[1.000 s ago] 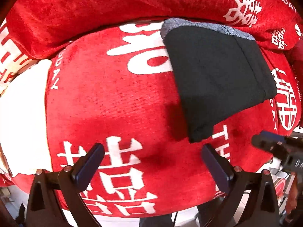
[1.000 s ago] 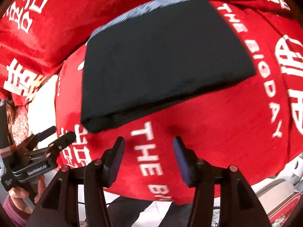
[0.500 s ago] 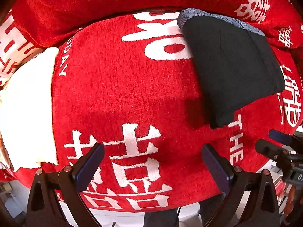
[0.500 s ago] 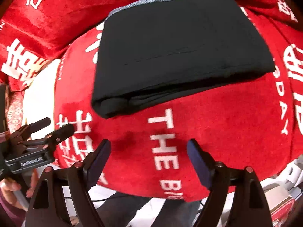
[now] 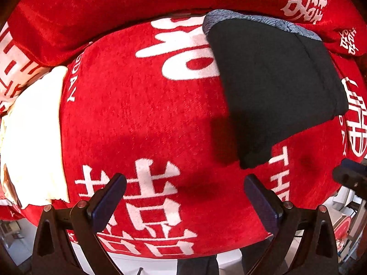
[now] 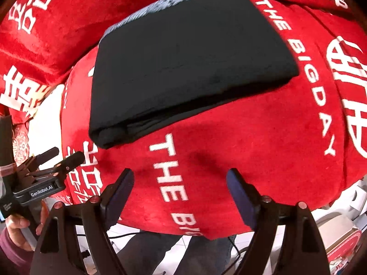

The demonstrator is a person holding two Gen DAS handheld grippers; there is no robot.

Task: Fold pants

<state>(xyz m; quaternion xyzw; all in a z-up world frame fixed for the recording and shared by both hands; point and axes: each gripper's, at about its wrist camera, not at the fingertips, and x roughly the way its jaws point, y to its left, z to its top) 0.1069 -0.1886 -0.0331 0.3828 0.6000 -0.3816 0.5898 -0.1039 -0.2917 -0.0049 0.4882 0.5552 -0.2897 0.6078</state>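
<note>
- The black pants (image 6: 190, 61) lay folded into a compact, thick rectangle on the red blanket (image 6: 263, 142) with white lettering, a grey-blue patterned band (image 5: 257, 19) showing along the far edge.
- The right gripper (image 6: 181, 192) hung above the bare blanket just short of the bundle's near edge; its jaws, which had just been opening, stood wide with nothing between them.
- The left gripper (image 5: 184, 198) pointed down over the blanket to the left of the pants, its jaws also spread wide and empty, well apart from the cloth.
- In the right wrist view a person's hand (image 6: 16, 231) in a dark sleeve carried the left tool at the lower left.
- A cream-coloured cloth (image 5: 32, 137) lay at the blanket's left margin, apart from the pants.
- The fabric looked soft, light and limp, with a matte surface unlikely to slip between padded jaws; stacked layers showed at the rolled near-left corner (image 6: 107, 135).
- Judged from the tidy shape, the folding appeared finished or nearly so.
- Any further hold would best take the whole thickness at the near edge or a corner, since pinching only the top layer would likely peel the fold open.
</note>
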